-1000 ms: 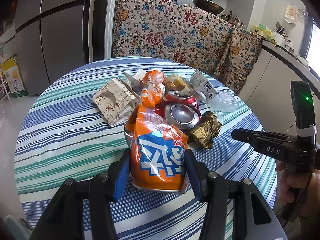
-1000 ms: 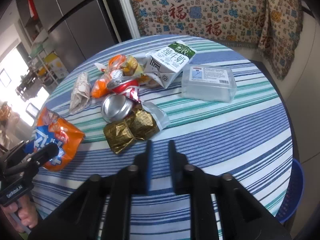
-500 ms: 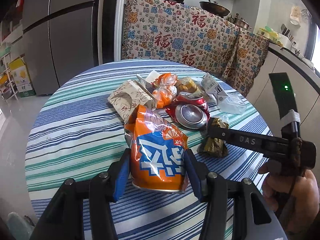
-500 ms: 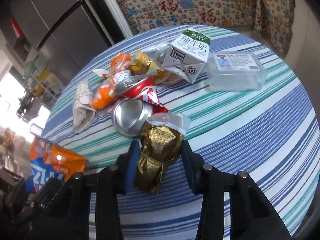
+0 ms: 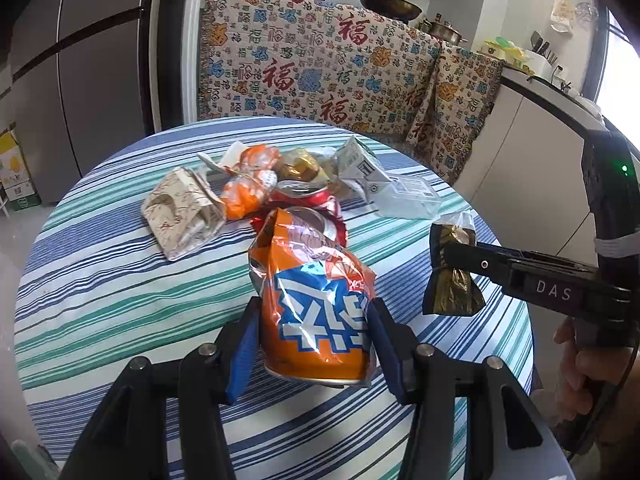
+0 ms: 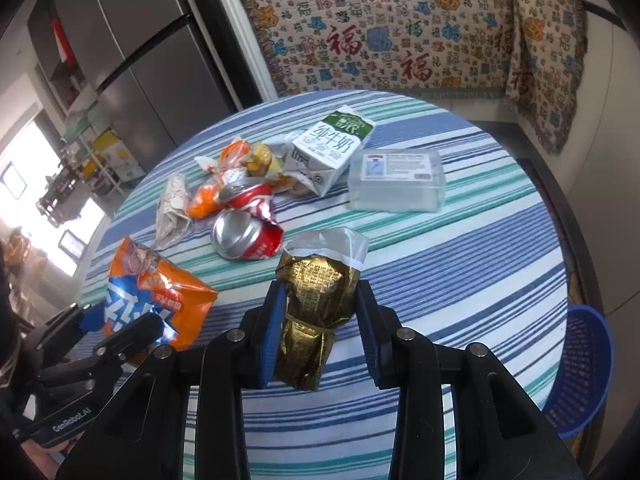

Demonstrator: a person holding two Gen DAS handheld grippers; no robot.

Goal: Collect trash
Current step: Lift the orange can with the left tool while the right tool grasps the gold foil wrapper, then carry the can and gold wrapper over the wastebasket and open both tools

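An orange crisp bag point(image 5: 316, 304) is clamped in the left hand-held gripper point(image 5: 310, 350), a gold foil wrapper point(image 6: 316, 312) in the right hand-held gripper point(image 6: 320, 338), its jaws just closing, above the round striped-cloth table point(image 6: 460, 280); a blue plastic basket point(image 6: 580, 376) is seen beside.

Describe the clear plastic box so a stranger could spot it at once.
On the round striped table, look past the trash pile to the side nearest the blue basket. The clear plastic box lies flat beside the milk carton: the only see-through, rectangular piece there.

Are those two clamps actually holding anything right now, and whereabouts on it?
Yes, both. The left gripper pinches the orange snack bag by its lower sides. The right gripper squeezes the gold wrapper around its crumpled middle.
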